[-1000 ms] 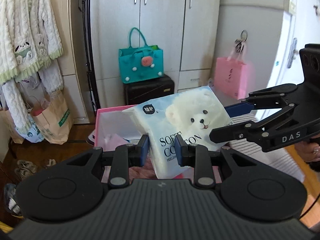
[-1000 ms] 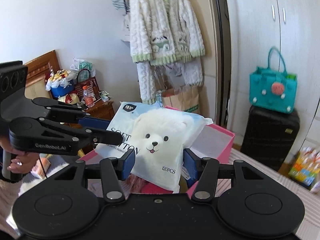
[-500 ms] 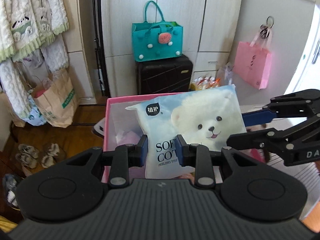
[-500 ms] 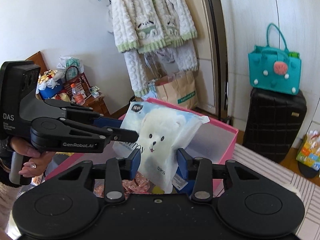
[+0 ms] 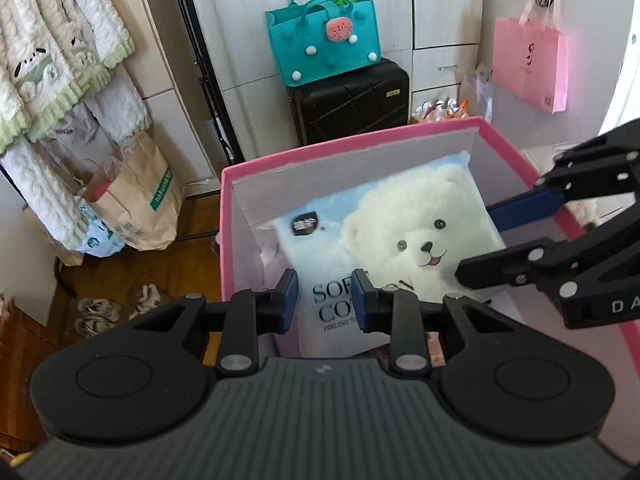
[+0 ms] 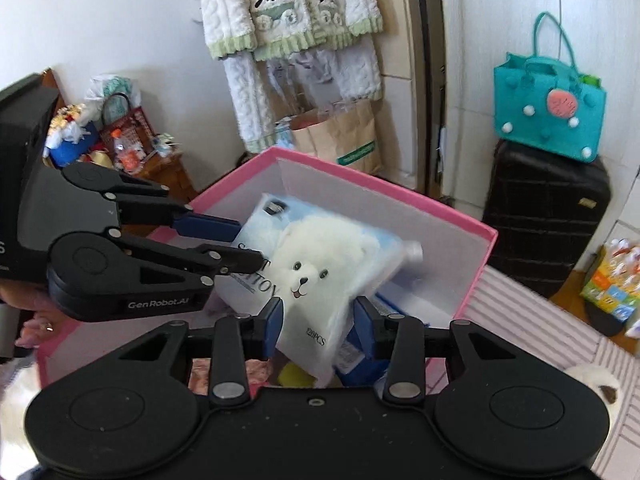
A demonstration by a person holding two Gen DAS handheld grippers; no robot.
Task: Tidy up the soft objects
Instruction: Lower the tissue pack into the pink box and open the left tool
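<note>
Currently I have both grippers, left gripper (image 5: 325,295) and right gripper (image 6: 317,322), fingers clamped on tissue pack (image 5: 394,240), partway inside pink box (image 5: 225,216); release pending.

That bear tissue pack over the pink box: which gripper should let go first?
Probably right. The right gripper pinches only a low corner of the tissue pack, while the left gripper holds its printed bottom edge inside the pink box.
</note>
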